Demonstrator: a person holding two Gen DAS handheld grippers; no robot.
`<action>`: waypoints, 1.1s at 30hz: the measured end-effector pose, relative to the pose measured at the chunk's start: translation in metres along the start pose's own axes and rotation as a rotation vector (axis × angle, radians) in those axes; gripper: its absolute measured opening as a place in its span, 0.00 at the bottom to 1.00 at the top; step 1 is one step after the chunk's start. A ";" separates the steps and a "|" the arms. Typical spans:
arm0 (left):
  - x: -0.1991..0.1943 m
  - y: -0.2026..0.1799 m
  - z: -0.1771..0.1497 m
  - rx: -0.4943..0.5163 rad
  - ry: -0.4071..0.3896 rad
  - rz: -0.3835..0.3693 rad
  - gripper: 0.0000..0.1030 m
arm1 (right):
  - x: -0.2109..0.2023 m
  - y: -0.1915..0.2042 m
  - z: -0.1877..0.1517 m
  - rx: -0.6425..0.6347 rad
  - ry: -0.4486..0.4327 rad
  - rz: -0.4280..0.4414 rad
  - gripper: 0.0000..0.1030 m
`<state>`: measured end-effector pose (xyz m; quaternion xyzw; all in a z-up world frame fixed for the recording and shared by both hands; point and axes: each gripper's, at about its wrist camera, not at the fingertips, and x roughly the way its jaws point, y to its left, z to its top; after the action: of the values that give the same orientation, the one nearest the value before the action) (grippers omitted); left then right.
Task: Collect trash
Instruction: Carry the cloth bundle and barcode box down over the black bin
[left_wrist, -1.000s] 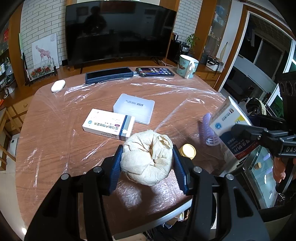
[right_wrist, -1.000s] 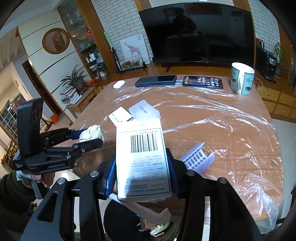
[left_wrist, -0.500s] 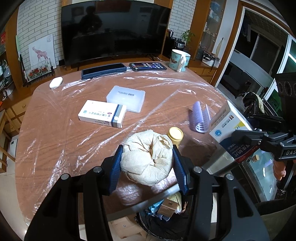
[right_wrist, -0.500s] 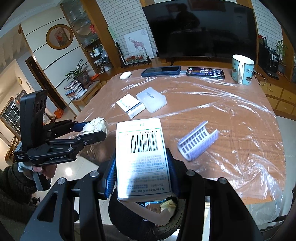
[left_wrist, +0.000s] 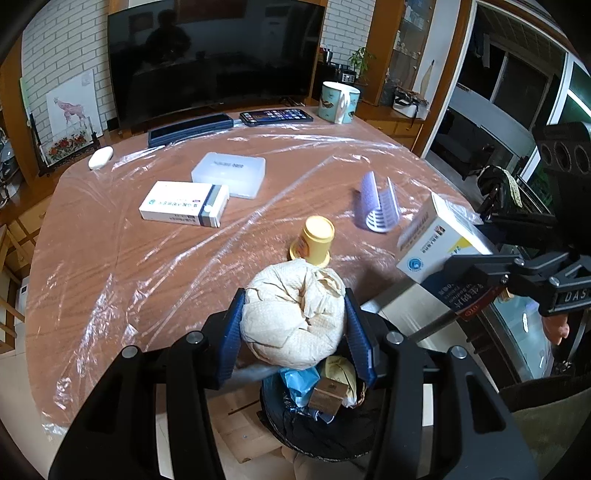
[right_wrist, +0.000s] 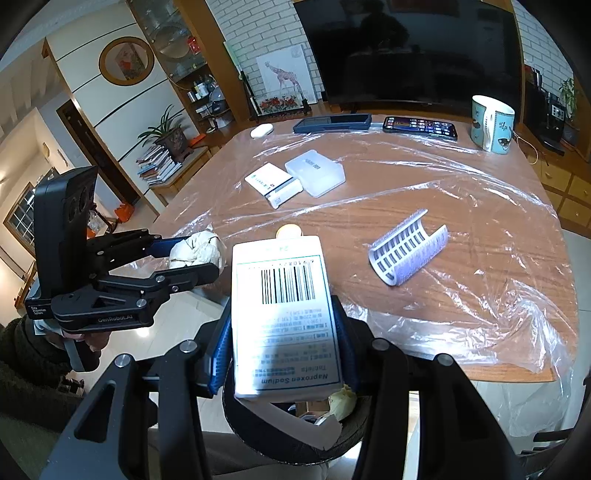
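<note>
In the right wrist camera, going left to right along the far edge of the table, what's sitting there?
White mouse → dark blue case → lit smartphone → teal mug.

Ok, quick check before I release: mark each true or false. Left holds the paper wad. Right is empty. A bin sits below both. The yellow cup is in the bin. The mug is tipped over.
1. The left gripper holds the paper wad: true.
2. The right gripper is empty: false, it grips a box.
3. A bin sits below both: true.
4. The yellow cup is in the bin: false, it stands on the table.
5. The mug is tipped: false, upright.
</note>
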<state>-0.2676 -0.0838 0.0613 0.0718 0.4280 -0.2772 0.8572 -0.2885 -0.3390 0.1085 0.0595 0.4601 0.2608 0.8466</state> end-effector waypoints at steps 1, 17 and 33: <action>0.000 -0.001 -0.002 0.001 0.005 -0.002 0.50 | 0.000 0.000 -0.002 -0.001 0.004 0.000 0.46; 0.002 -0.023 -0.028 0.025 0.053 -0.028 0.50 | 0.014 0.005 -0.030 -0.008 0.089 0.016 0.46; 0.015 -0.039 -0.051 0.079 0.114 -0.036 0.50 | 0.027 0.005 -0.055 -0.021 0.169 -0.006 0.46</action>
<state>-0.3162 -0.1043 0.0222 0.1134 0.4660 -0.3046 0.8229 -0.3226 -0.3290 0.0586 0.0272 0.5273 0.2670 0.8062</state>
